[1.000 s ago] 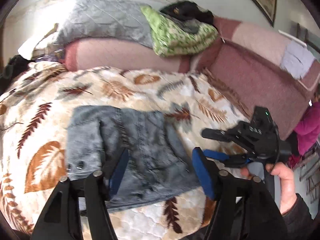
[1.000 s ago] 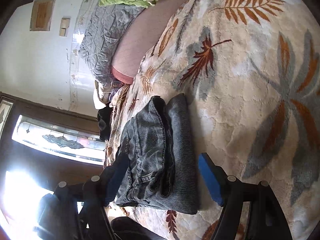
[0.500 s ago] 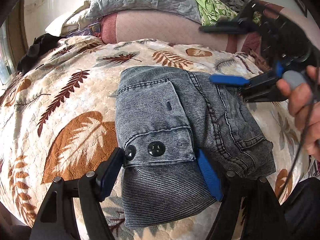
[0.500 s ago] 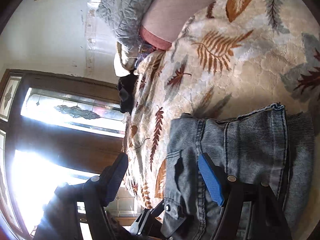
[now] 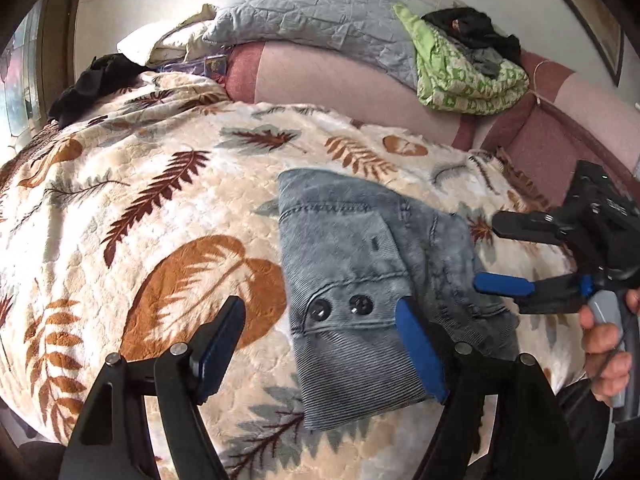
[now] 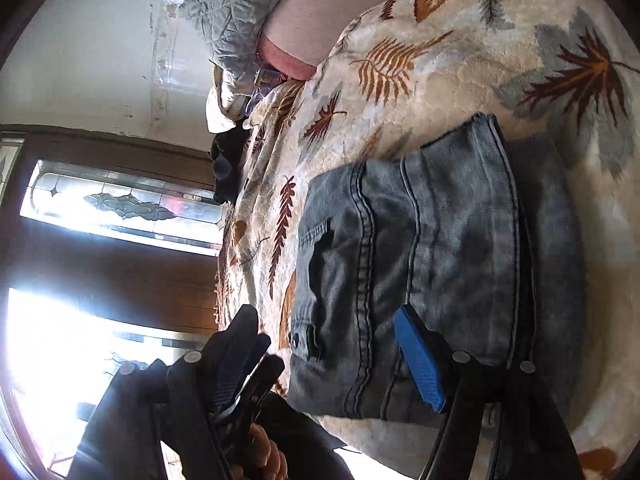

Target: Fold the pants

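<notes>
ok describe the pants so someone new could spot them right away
Find the leaf-print blanket covering the bed. On its near right part lies a folded bundle of grey-blue denim, the pants. Two dark buttons on a pocket flap set them apart from the green blanket and black clothes on the sofa back.

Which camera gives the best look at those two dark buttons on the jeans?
The left wrist view: both buttons face the camera on the folded jeans. The right wrist view shows the jeans side-on, the buttons barely discernible.
</notes>
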The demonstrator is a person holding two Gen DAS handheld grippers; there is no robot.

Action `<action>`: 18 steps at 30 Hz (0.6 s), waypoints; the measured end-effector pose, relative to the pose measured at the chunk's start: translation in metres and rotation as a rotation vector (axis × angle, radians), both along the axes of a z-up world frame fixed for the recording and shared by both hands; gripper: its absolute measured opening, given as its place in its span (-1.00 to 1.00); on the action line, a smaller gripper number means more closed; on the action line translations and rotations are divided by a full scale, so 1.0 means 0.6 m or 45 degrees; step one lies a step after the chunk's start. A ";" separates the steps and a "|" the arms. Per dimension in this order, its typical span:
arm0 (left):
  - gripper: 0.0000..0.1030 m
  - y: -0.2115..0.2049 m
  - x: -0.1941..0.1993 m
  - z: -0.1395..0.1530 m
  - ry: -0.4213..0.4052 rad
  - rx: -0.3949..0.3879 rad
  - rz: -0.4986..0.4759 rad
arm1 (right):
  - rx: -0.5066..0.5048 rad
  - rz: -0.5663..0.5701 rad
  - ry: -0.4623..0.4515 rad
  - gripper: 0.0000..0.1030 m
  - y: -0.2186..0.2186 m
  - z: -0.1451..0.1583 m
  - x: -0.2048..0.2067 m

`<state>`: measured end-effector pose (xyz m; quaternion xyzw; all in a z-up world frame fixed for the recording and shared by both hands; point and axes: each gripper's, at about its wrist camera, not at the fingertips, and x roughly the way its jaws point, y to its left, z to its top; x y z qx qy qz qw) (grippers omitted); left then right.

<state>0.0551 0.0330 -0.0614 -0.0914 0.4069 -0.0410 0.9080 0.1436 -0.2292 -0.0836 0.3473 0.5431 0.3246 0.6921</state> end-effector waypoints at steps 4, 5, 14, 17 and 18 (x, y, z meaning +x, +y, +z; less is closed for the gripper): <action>0.52 -0.009 0.008 -0.044 0.102 0.022 -0.021 | -0.004 -0.046 0.052 0.52 -0.011 -0.065 -0.036; 0.52 -0.008 0.007 -0.038 0.105 0.026 -0.020 | 0.011 -0.054 0.070 0.52 -0.014 -0.062 -0.035; 0.52 -0.022 0.010 -0.031 0.084 0.054 -0.049 | -0.016 0.059 -0.103 0.52 0.032 0.082 0.029; 0.52 -0.021 0.009 -0.048 0.094 0.008 -0.047 | 0.000 0.142 -0.137 0.52 0.084 0.116 0.076; 0.52 -0.022 0.009 -0.047 0.087 0.017 -0.057 | 0.011 0.185 -0.136 0.52 0.106 0.119 0.091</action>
